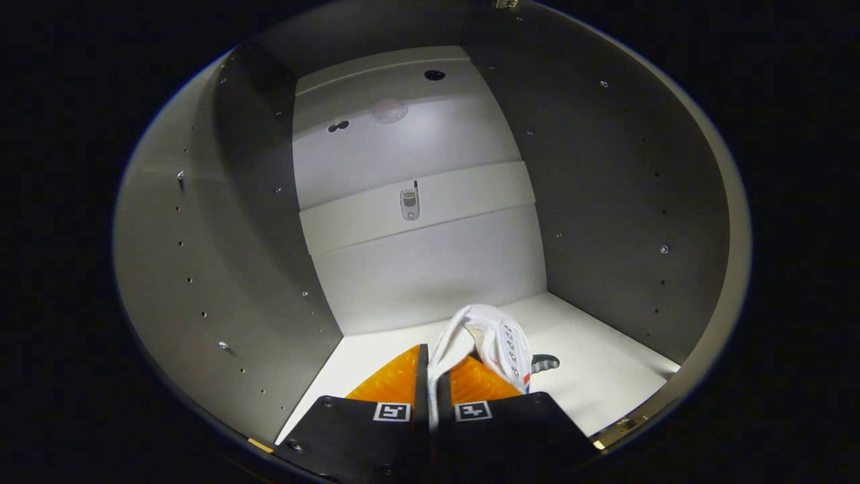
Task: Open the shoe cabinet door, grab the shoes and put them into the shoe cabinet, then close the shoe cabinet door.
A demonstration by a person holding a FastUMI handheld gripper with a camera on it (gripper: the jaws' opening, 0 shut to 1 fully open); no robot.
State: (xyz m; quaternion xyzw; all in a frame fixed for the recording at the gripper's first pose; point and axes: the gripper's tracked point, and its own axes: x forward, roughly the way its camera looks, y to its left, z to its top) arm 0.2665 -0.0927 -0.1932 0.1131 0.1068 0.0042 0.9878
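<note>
White canvas of the shoe (pixel 494 343) is pinched between the orange fingers (pixel 393 383) of the gripper (pixel 433 373); the jaws stand nearly together, clamped on a thin fold of the upper. The shoe hangs inside the open cabinet (pixel 248 255), near its front edge, over the white floor (pixel 605 363), with the grey side walls left and right and the pale back panel (pixel 416 269) far beyond. Its dark sole tip pokes out to the right. Whether it already touches the floor I cannot tell. This looks like the placing step. Next, I judge, the shoe needs lowering until it rests flat, then the jaws should part and back out towards the door.
</note>
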